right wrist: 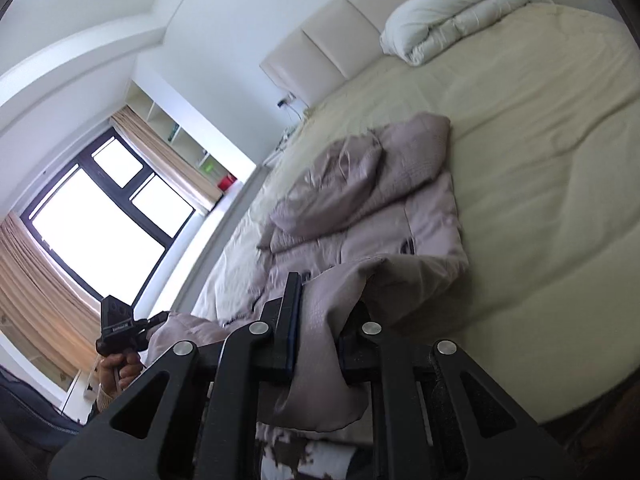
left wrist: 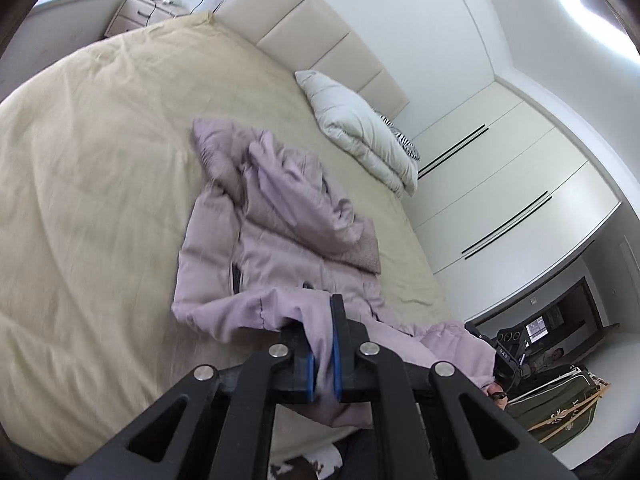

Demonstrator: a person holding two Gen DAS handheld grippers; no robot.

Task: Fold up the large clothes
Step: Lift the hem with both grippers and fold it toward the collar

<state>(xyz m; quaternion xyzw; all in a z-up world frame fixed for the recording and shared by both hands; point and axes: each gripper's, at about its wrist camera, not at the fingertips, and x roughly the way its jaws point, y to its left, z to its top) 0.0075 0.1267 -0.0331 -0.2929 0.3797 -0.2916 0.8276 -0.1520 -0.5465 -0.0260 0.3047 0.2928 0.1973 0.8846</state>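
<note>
A mauve padded hooded jacket [left wrist: 280,232] lies on the cream bed cover [left wrist: 100,184], hood toward the headboard. My left gripper [left wrist: 320,320] is shut on the jacket's near hem, cloth bunched between its blue pads. My right gripper [right wrist: 320,312] is shut on another part of the jacket's [right wrist: 380,208] near edge, with a thick fold of cloth between its fingers. Each gripper shows at the edge of the other's view: the right one [left wrist: 508,352] and the left one [right wrist: 120,328].
A folded white duvet [left wrist: 360,128] lies at the padded headboard [left wrist: 320,36]. A nightstand [left wrist: 144,12] stands beside the bed. White wardrobe doors [left wrist: 500,184] line one wall. A window with tan curtains [right wrist: 92,216] is on the other side. A green bag [left wrist: 560,408] sits on the floor.
</note>
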